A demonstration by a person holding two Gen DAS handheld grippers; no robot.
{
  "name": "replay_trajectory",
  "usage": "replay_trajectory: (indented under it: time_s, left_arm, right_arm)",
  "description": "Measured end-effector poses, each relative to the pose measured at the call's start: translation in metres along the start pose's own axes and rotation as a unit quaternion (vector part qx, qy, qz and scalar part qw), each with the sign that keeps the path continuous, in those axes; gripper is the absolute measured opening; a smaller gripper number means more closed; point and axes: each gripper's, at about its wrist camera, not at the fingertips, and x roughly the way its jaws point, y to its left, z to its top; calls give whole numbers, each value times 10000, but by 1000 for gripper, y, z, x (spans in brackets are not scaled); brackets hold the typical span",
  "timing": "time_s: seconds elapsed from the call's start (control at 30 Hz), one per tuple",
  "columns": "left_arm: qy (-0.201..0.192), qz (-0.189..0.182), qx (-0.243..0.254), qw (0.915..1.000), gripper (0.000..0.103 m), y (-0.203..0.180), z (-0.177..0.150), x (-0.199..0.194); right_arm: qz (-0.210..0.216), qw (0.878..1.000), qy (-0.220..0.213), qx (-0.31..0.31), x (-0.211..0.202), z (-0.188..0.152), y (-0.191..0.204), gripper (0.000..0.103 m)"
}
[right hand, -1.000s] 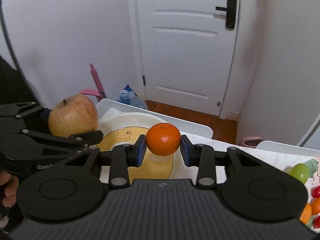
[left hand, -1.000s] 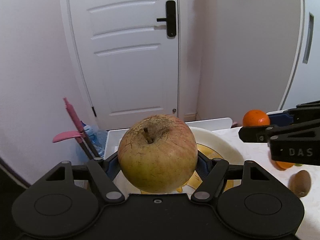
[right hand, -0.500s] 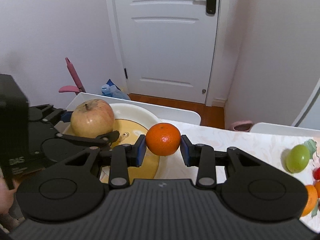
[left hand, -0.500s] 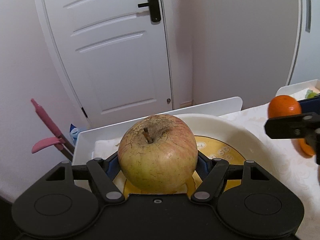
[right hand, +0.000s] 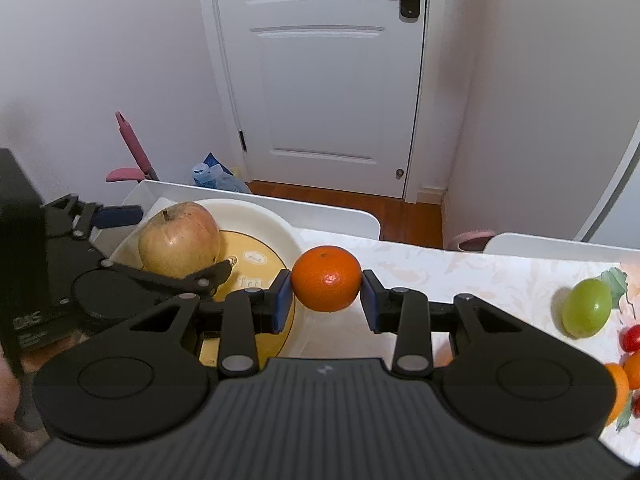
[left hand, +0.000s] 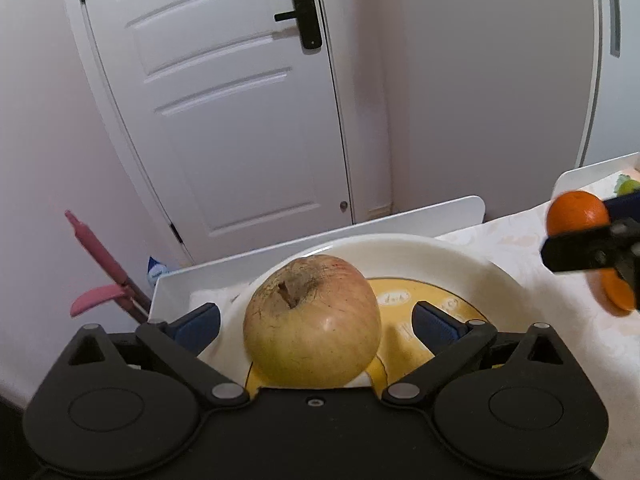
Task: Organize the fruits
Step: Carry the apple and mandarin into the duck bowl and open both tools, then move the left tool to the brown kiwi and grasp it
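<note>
A yellow-red apple rests in the white plate with a yellow centre. My left gripper straddles it, its jaws opening and its blue pads clear of the fruit on both sides. From the right wrist view the same apple sits in the plate at the left. My right gripper is shut on a small orange, held above the table just right of the plate. That orange also shows at the right edge of the left wrist view.
The plate lies at the left end of a table with a pale patterned cloth. A green fruit, small red fruits and orange pieces lie at the right. White chair backs stand behind the table. A white door is beyond.
My left gripper came down over the plate and its jaws spread apart, letting go of the apple, which now rests in the plate. The right gripper still holds the orange.
</note>
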Motion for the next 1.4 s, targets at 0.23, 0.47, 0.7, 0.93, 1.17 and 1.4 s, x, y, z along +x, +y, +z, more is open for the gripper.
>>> replay_trajectory:
  time_s: [0.23,0.47,0.7,0.93,1.17,1.4]
  left_arm:
    - [230,23,-562,9982,103,15,-10,-28]
    - [372,198,-1069,9934,103,32,-22,-55]
    - [341,336,-1218,9914,103,43,-26,-68]
    - [371,318,-1171,9919,103,44,-28,-67]
    - [365,252,-1122,9927,103,41,-28,-69]
    - [322,222,-1065,9935,103,37,-23,-79]
  right_arm:
    - [228,9988,5,-430,7,9,6,51]
    - [521,9917,19,-1173,29,12,22,51]
    - [698,9828,114,-1706,63,5,40,51]
    - [744,9800,50,-1844,74,-1,46,62]
    - [450,9792,-199,-1970,54,-7,47,103]
    - [406,9877,-94,-1504,31,-6,39,103]
